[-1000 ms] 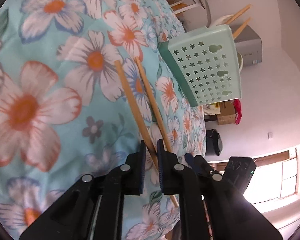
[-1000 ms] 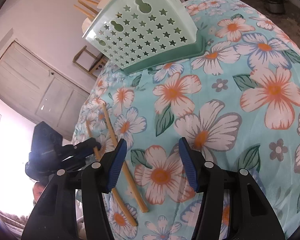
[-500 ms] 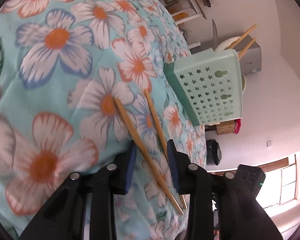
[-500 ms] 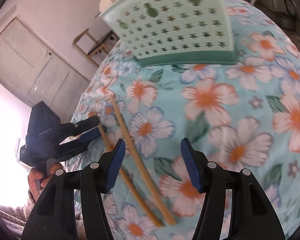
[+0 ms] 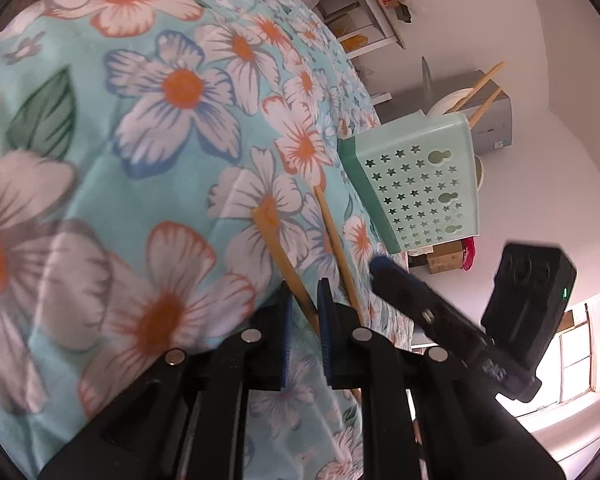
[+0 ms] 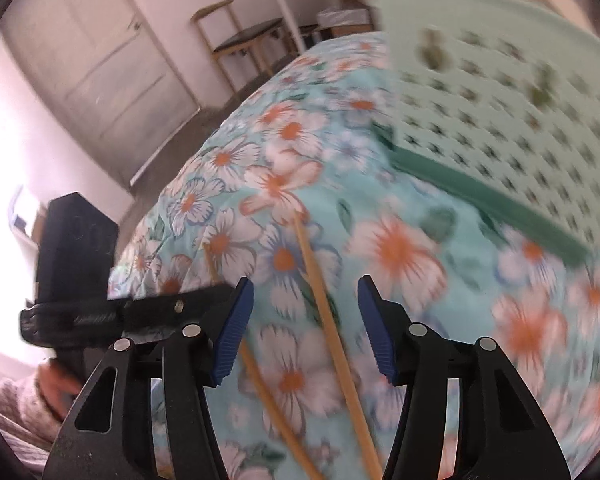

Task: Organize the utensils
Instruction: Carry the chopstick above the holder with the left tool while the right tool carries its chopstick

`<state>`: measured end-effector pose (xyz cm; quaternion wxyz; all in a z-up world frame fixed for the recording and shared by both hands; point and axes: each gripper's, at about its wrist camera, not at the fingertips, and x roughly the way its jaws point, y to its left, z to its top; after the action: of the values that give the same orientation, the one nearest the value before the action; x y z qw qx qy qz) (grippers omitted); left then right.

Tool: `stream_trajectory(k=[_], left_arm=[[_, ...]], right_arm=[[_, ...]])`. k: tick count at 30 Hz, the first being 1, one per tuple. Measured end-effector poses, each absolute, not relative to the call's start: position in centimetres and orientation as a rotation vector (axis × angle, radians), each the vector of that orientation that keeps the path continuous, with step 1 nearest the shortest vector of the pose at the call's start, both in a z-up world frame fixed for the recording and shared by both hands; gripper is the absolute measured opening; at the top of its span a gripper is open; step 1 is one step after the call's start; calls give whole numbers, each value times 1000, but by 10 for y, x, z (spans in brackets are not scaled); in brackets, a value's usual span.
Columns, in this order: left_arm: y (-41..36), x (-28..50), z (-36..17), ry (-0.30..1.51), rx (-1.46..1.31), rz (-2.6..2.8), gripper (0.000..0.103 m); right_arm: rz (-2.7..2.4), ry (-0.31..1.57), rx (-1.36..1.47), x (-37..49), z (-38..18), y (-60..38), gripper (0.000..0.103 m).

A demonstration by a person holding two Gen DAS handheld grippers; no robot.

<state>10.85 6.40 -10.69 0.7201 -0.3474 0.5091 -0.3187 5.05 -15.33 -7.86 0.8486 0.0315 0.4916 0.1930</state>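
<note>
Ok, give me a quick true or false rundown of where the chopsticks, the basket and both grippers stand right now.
1. Two chopsticks lie on the floral cloth. True: one chopstick lies beside the second chopstick.
2. The left gripper is wide open and clear of both chopsticks. False: its jaws are closing around the first one.
3. The right gripper holds a chopstick. False: its jaws stand apart over the second one, closing, pads not touching.
4. The green basket already has chopsticks sticking out of it. True: chopsticks in the basket rise above its rim.
5. The basket lies tipped on the floor. False: it stands on the cloth.
</note>
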Motion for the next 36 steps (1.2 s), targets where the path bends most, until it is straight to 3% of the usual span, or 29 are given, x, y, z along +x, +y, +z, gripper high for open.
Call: stream_trajectory(k=[3,6,7,8,10,23,36], left_arm=[[64,107,-107,1116,-768,-712,12],[64,106,-106,1110,-761,-715,13],[64,106,-106,1109,-759,-716,13],[65,106,-106,1108,-758,-718,13],[64,107,-107,1107,-756,-721,13],[59,105,-91,1056,-689,-686,12],[45,100,15,778,-539,-748,6]], right_arm=[[414,1067,8,64,-89,-143,44],[388,1078,-65,70,-103,-137,31],[386,1068,-80,69,-102,-136,22],[377,1068,-83,69,-101,-137,7],[366,1058,-56,69,-97,-143,5],[195,730,92,15,12,-225,5],[98,530,271,-53,48,-287,5]])
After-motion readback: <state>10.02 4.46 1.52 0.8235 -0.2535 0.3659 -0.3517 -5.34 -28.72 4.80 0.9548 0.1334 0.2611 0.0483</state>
